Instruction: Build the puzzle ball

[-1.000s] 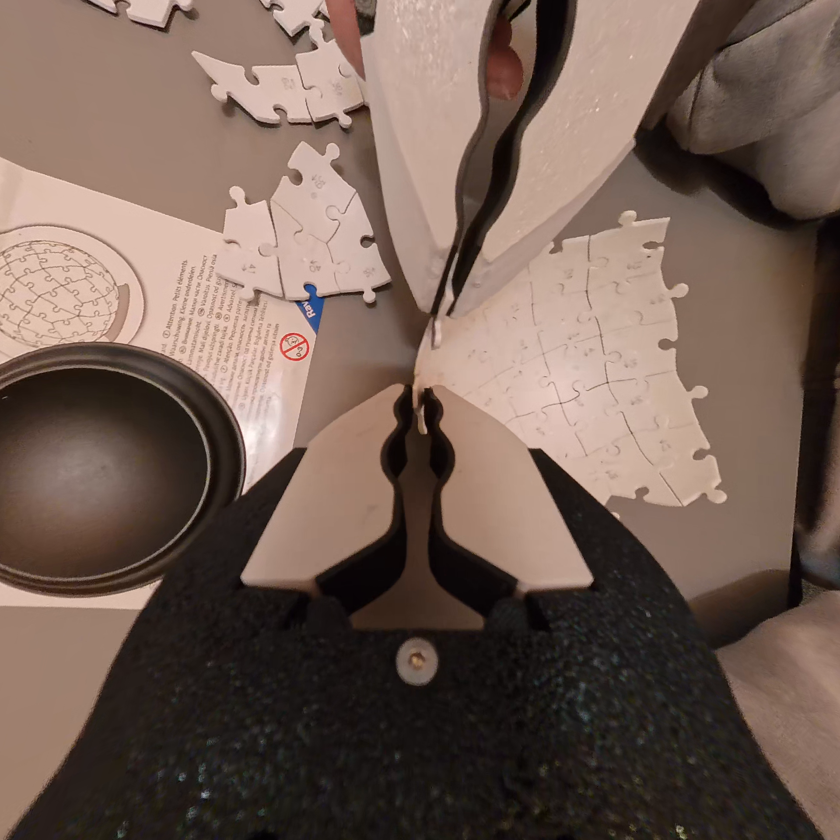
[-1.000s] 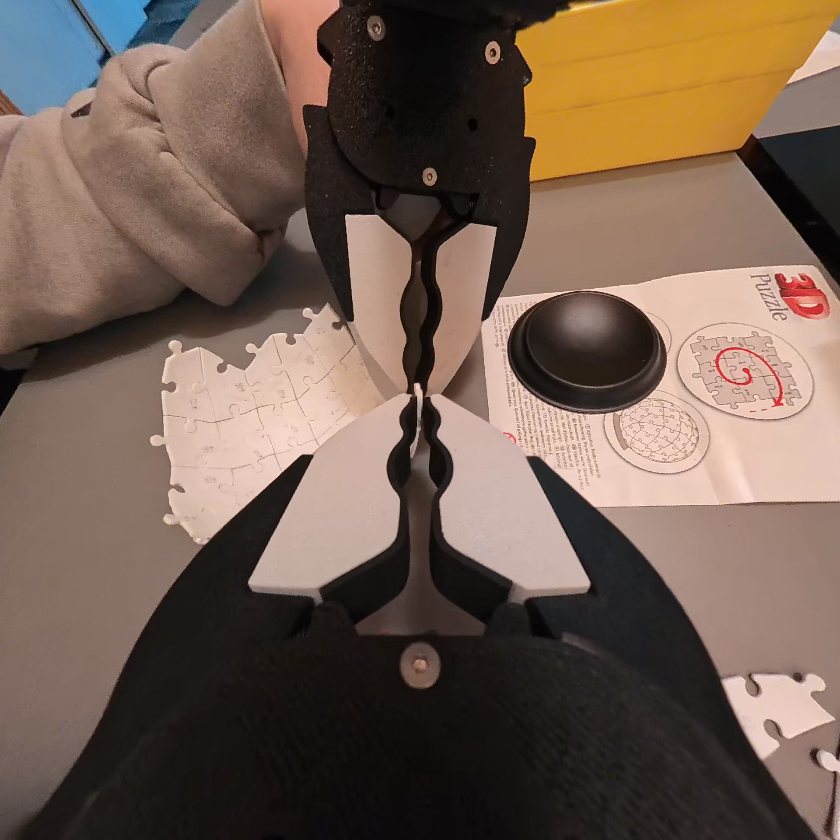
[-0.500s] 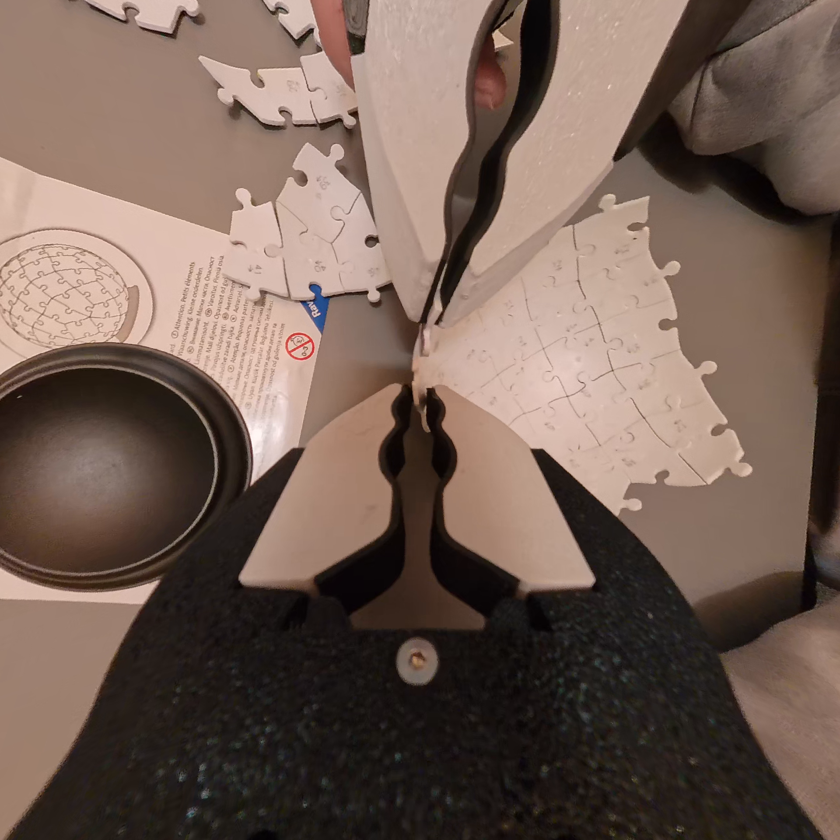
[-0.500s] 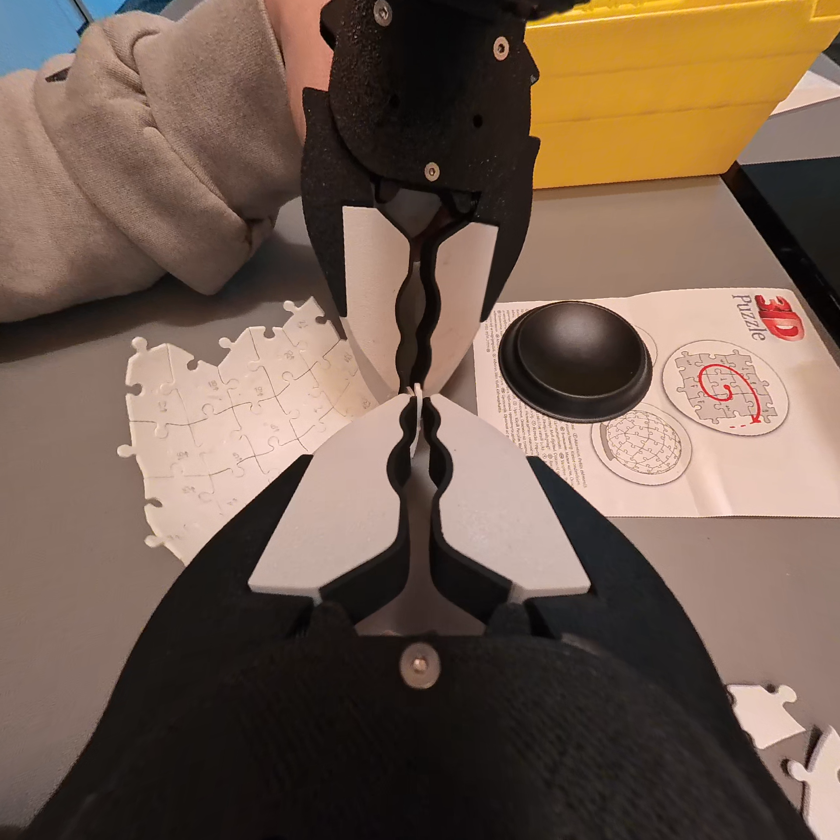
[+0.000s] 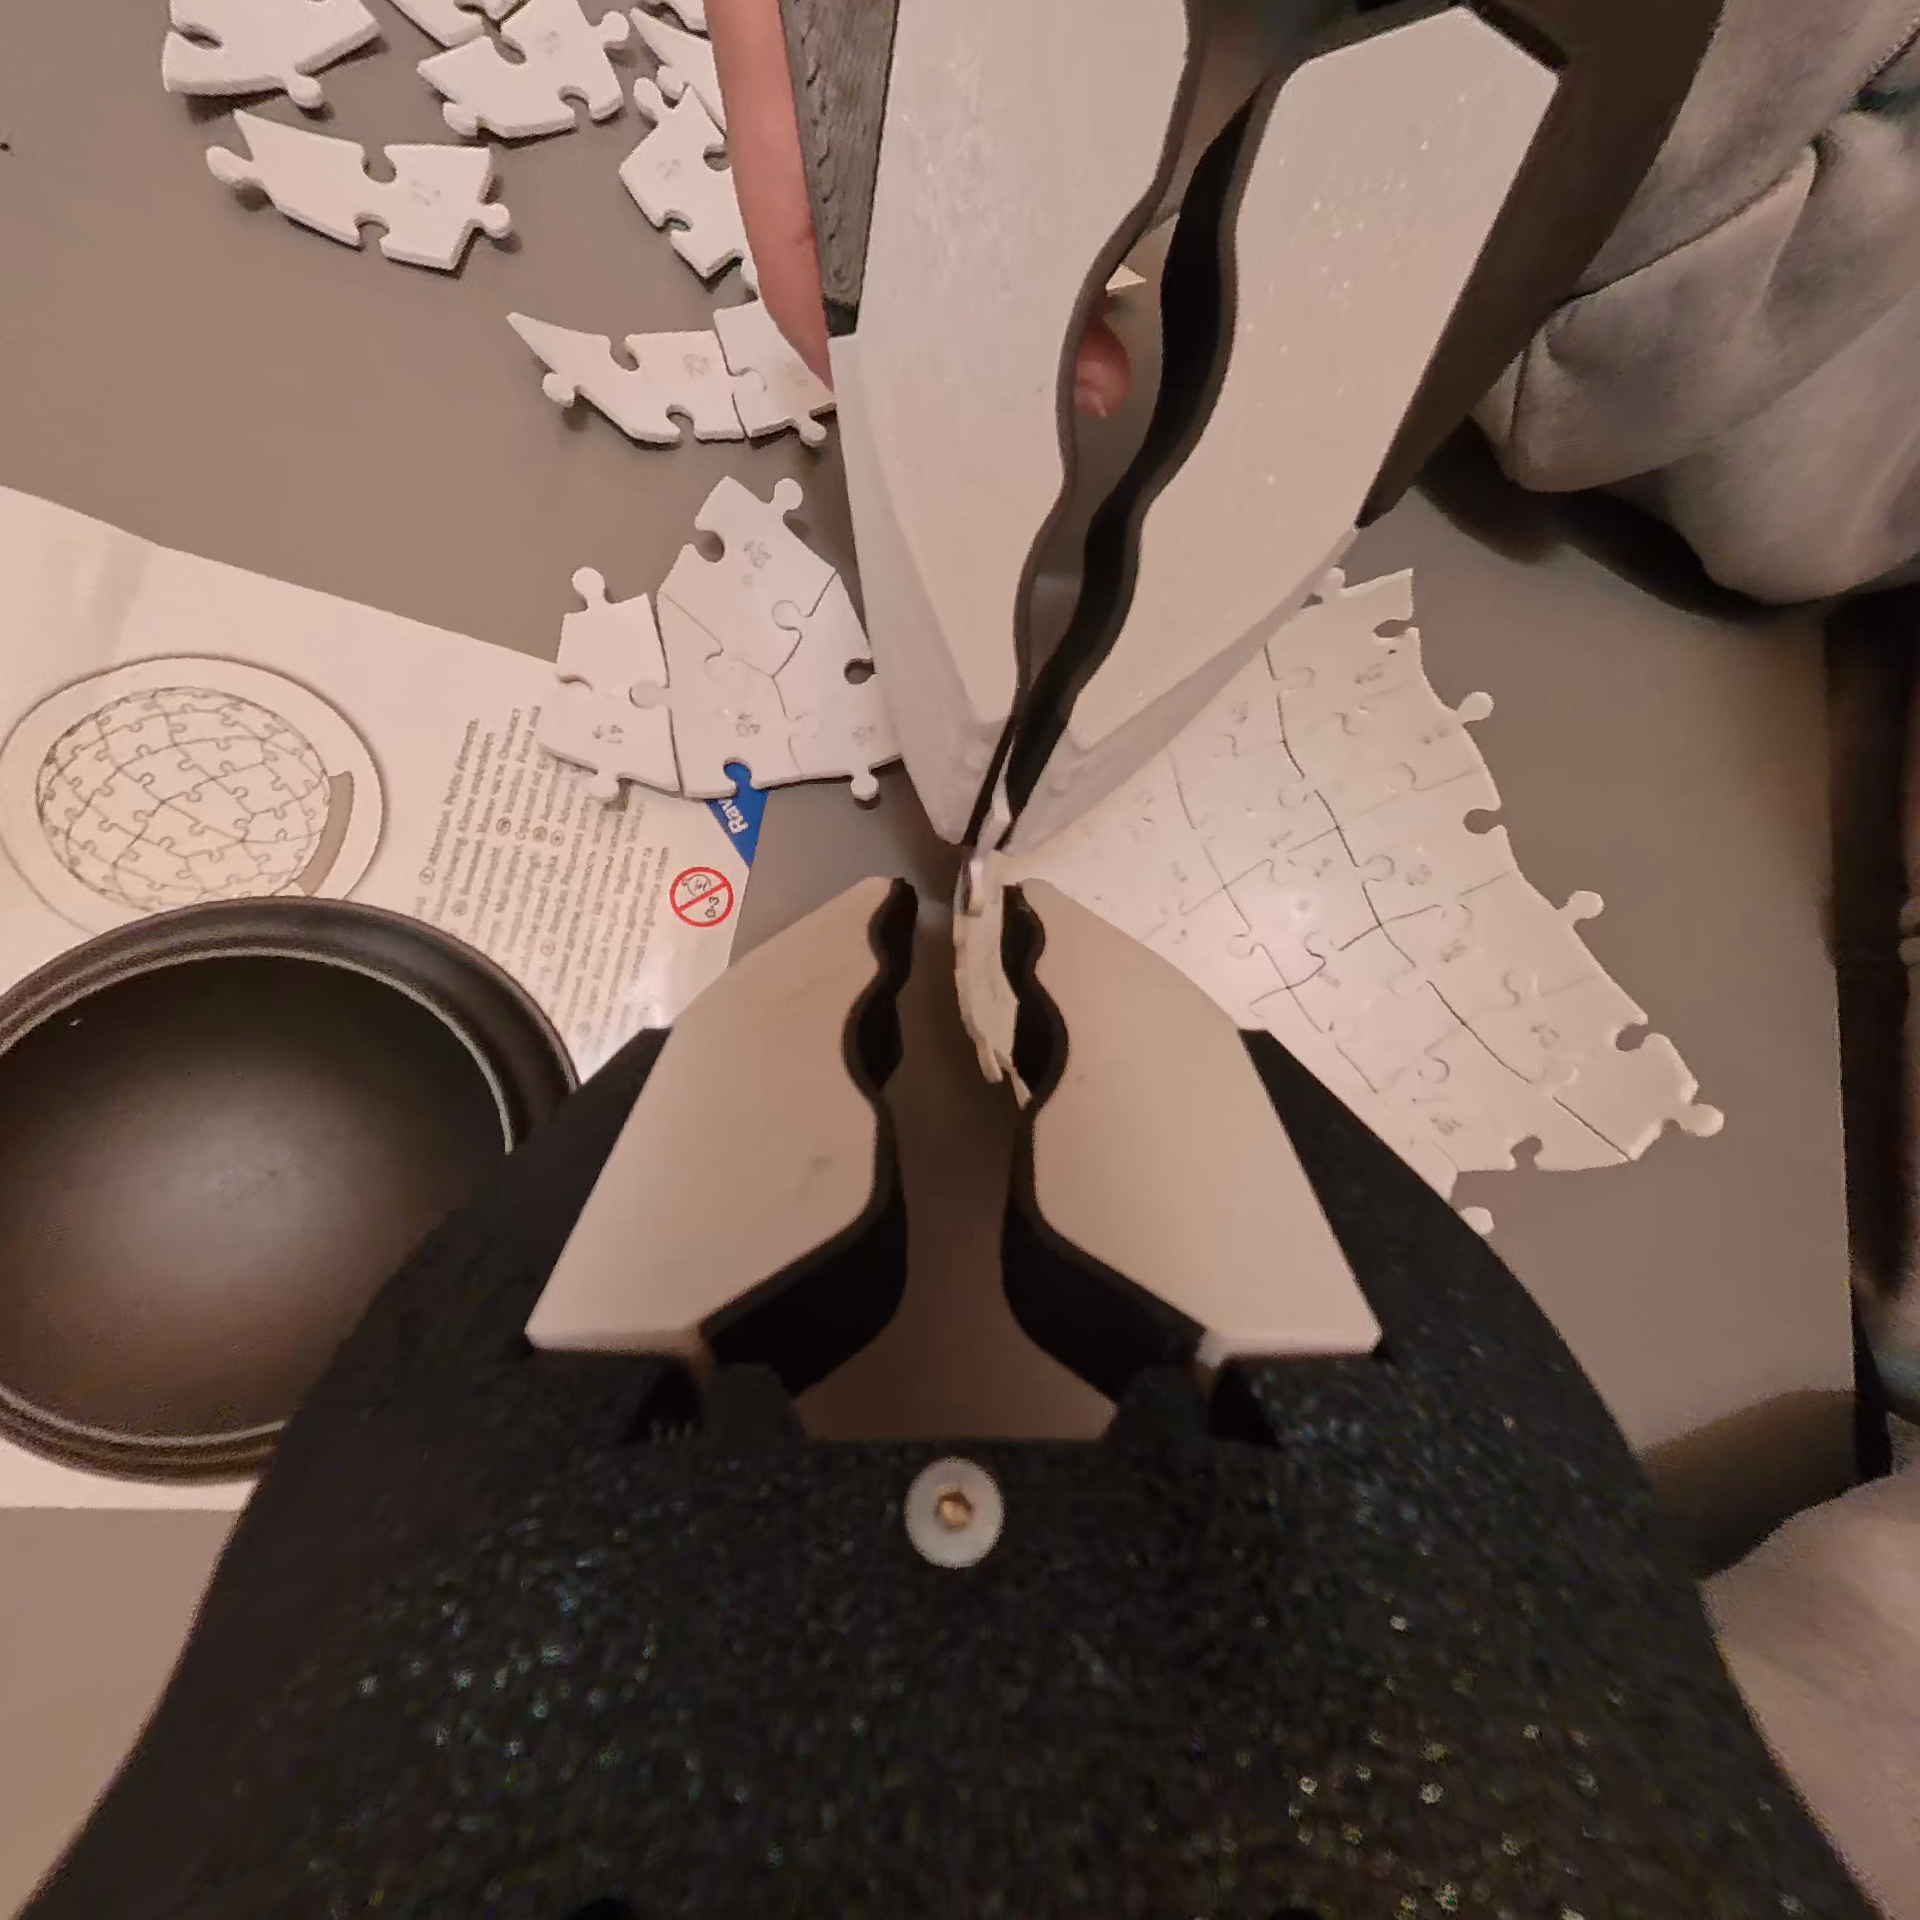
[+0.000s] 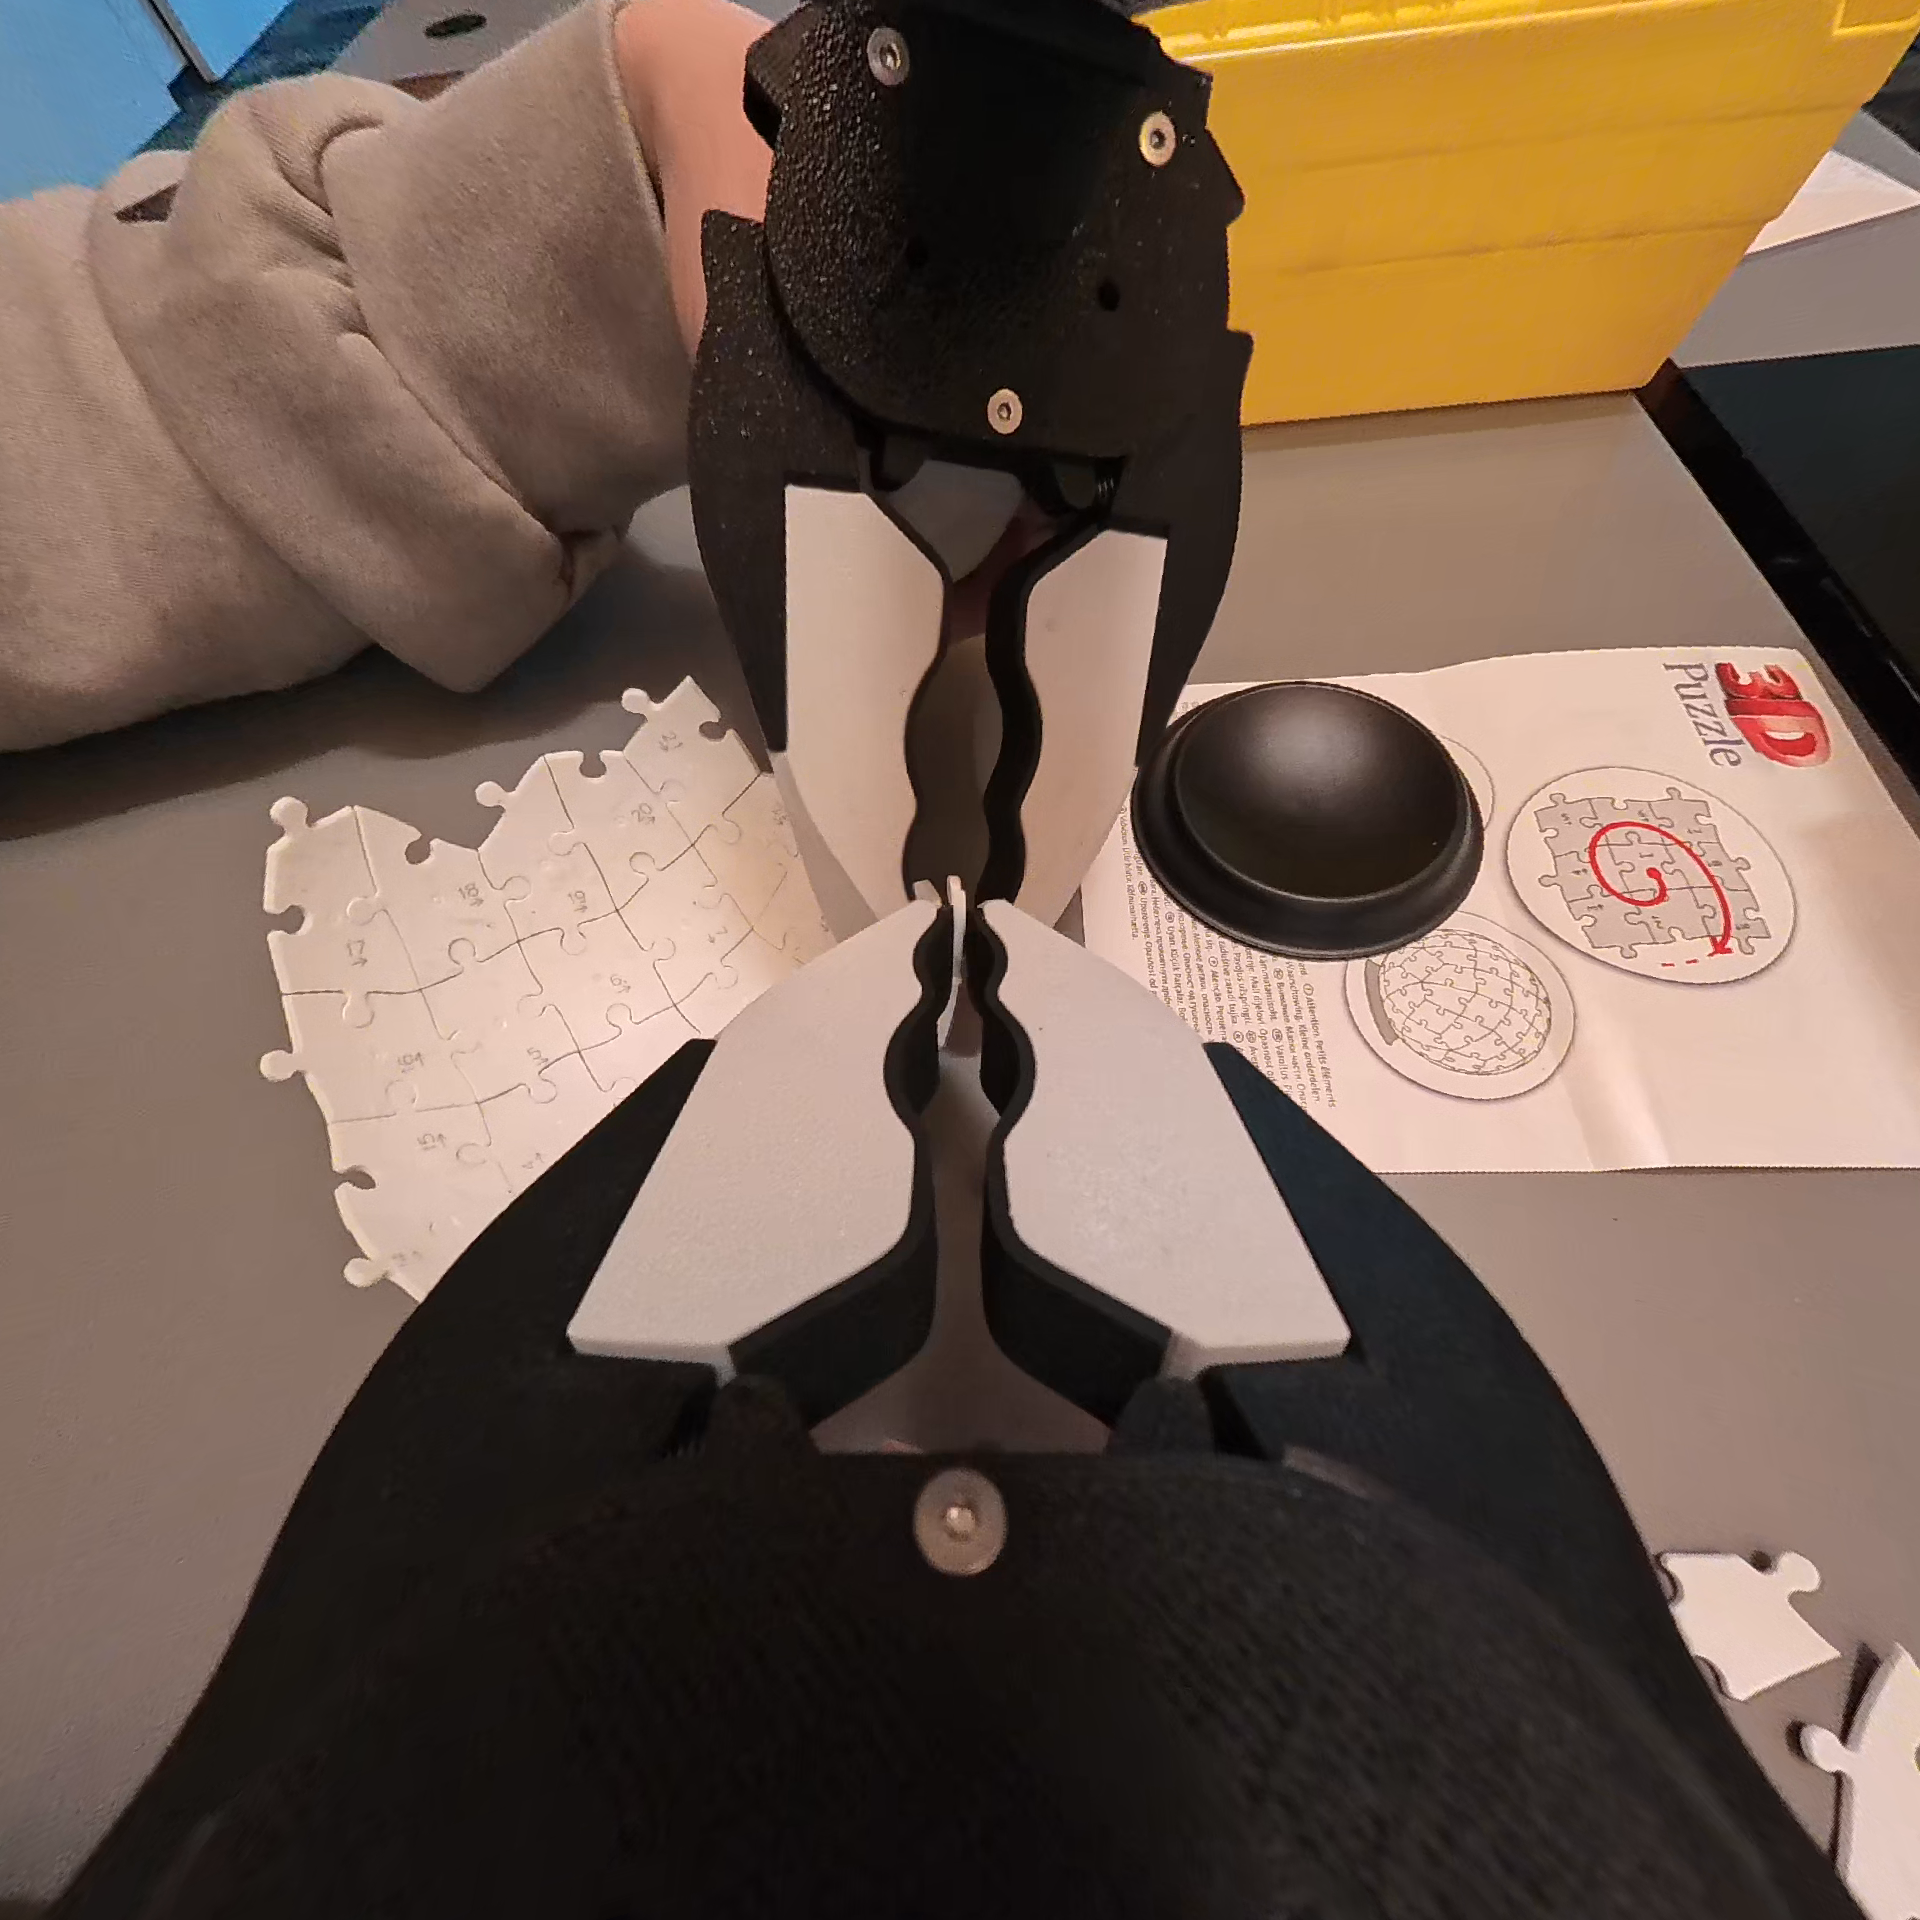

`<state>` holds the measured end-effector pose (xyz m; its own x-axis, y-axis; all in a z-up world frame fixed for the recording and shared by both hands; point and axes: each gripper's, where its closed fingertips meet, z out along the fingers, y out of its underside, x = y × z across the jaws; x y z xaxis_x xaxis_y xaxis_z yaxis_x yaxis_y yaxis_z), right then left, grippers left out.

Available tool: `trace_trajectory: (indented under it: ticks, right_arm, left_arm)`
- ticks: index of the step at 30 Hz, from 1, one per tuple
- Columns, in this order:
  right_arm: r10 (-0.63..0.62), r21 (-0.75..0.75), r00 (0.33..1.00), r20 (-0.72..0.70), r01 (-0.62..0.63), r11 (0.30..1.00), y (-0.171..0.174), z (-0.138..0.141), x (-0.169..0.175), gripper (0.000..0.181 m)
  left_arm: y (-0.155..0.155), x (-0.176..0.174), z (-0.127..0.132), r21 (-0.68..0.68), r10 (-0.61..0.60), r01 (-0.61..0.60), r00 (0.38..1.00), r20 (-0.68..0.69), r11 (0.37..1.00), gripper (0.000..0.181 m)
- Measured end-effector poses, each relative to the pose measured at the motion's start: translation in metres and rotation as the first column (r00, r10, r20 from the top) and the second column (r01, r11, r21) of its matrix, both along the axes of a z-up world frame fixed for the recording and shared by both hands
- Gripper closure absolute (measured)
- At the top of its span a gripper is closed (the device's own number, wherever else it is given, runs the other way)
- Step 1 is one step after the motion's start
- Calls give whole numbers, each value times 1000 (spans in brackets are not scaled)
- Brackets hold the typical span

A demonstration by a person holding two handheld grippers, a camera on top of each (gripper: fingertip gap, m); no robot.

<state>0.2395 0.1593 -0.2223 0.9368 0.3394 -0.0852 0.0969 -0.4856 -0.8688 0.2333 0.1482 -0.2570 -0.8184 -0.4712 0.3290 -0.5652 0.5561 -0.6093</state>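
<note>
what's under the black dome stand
The black dome stand sits on the white instruction sheet, covering part of its print. Whatever lies beneath the dome itself is hidden.

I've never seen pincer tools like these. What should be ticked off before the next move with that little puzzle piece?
1. Right gripper clamped on the puzzle piece: ok, the piece sits edge-on between its tips.
2. Left gripper open: ok, its fingers stand apart and the piece only leans on one.
3. Joined puzzle sheet lying on the table: ok.
4. Which edge of the sheet the piece fits: cannot tell.
5. Black bowl out of the way: ok, it sits off to the side on the instruction leaflet.
6. Spare pieces available: ok, several lie beyond the grippers.
</note>
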Motion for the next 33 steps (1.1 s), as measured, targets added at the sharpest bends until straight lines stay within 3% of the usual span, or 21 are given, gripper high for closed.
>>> trace_trajectory:
  ticks: [1, 14, 18, 20, 29, 33]
  right_arm:
    - [-1, 0, 1000, 1, 1, 1000, 0, 0, 0, 179]
    - [-30, -23, 999, -29, 29, 999, -2, -2, 4, 177]
    - [-122, -138, 988, -92, 108, 984, -12, -10, 13, 152]
    - [-126, -208, 978, -164, 91, 974, -17, -18, 7, 147]
    - [-82, -256, 975, -205, 27, 966, -14, -30, -5, 178]
    - [-82, -256, 973, -217, 25, 966, -13, -30, -5, 178]
  left_arm:
    - [0, 0, 0, -3, -2, 2, 1000, 5, 1000, 166]
    - [-4, 5, 6, -65, -3, 6, 999, 37, 998, 179]
    - [-4, 4, 6, -61, -6, 8, 999, 37, 998, 179]
    - [-4, 5, 5, -57, -3, 5, 999, 37, 998, 179]
    - [-4, 4, 7, -61, 1, 0, 1000, 23, 998, 179]
    - [-3, 3, 7, -61, 2, 0, 1000, 17, 998, 179]
